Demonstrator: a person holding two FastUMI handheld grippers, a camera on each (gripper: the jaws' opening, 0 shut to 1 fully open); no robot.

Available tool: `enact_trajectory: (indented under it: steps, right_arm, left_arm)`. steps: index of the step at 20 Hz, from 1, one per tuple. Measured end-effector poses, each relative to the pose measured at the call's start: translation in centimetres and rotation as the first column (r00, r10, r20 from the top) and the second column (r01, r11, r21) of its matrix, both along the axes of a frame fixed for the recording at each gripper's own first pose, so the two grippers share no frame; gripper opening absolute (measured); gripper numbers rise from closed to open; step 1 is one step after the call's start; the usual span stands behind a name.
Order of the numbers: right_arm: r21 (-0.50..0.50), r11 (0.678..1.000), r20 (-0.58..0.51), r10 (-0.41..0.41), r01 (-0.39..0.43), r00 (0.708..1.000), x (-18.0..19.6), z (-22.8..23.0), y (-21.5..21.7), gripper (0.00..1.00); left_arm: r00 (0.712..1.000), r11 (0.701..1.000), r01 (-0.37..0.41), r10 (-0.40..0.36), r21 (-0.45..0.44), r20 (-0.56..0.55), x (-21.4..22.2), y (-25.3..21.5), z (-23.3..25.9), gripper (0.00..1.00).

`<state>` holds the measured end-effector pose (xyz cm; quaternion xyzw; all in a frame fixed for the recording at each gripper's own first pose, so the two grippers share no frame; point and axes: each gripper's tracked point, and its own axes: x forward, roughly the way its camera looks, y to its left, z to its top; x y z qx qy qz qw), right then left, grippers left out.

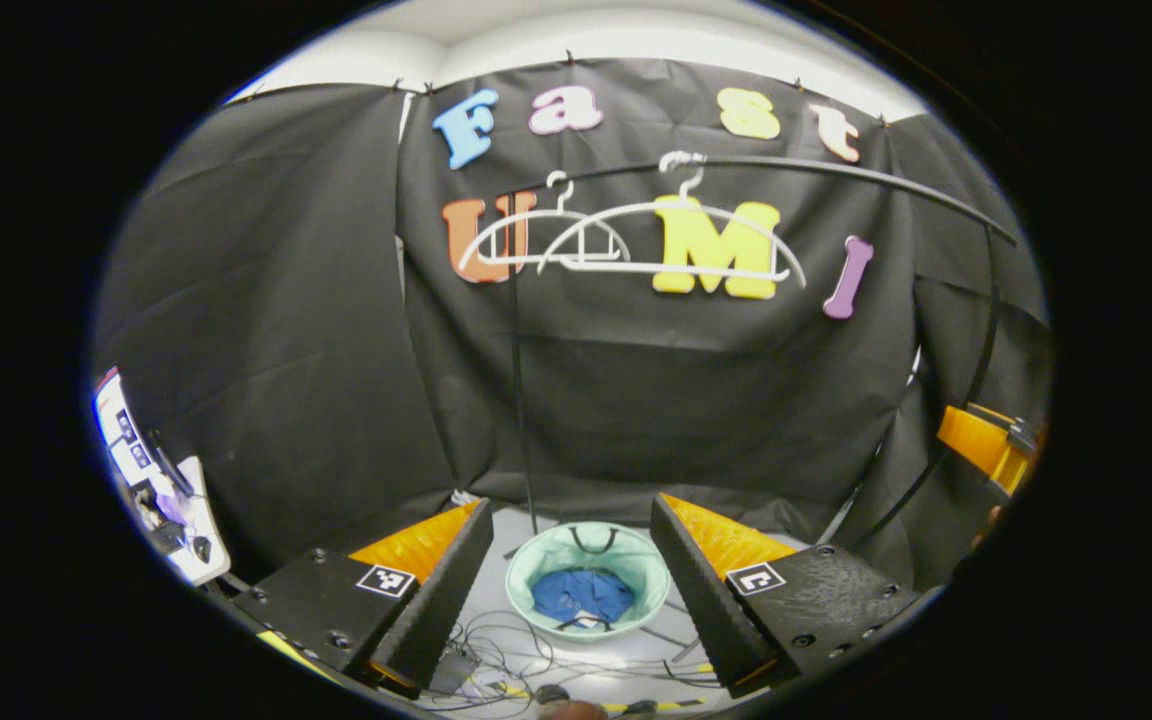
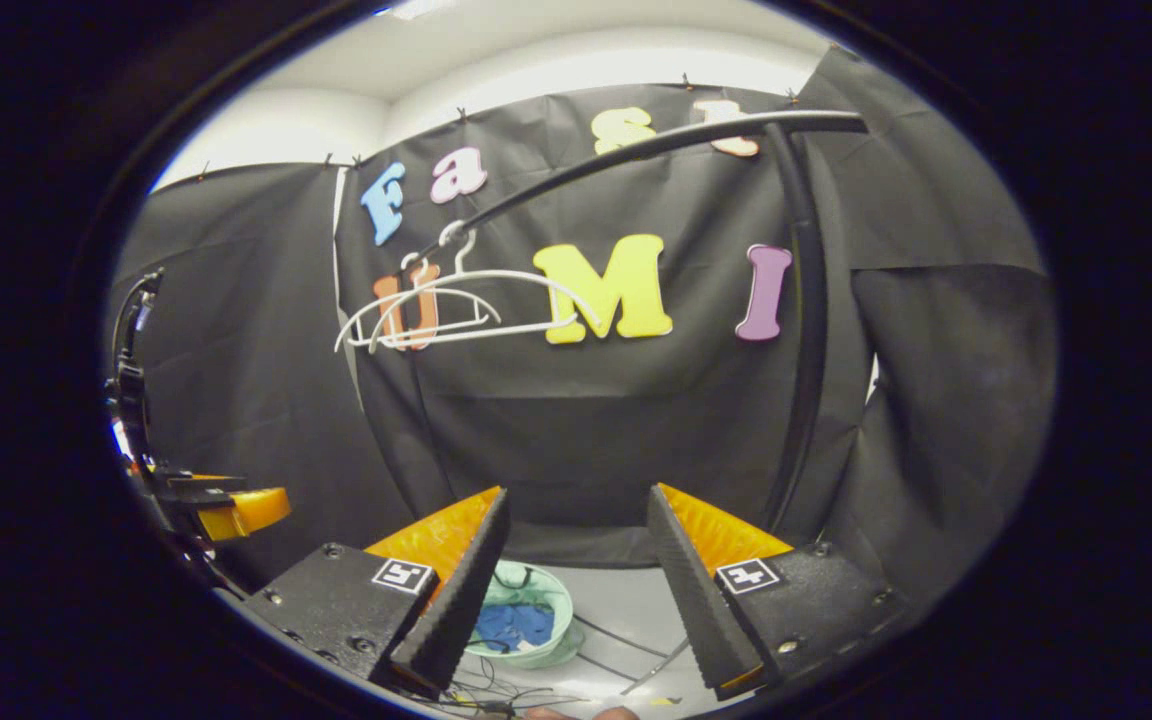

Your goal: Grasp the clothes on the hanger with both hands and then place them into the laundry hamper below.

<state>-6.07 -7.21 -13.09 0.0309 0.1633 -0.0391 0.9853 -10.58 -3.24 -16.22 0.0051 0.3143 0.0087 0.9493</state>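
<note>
Left gripper view: left gripper is held with fingers released, nothing between them. Two white hangers are seen bare on the black rail, far and high. The blue clothes are already bunched in the bottom of the pale green laundry hamper on the floor, centred between the fingers. The placing step is judged done; if any fabric is to be tucked, a straight descent over the hamper mouth is advised, clear of the floor cables.

Right gripper view: right gripper is likewise spread wide and empty. The hamper is seen low and left, partly hidden behind the left finger, crumpled blue cloth inside. The other gripper is seen at far left.
</note>
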Motion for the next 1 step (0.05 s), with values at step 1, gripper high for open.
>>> enact_trajectory:
  steps: [1]
  right_arm:
    - [0.009,1.000,0.022,-0.004,0.003,1.000,-0.99,0.74,-0.44,0.89]
  left_arm:
    - [0.999,1.000,0.002,-0.002,-0.009,0.039,0.10,-0.16,1.68,1.00]
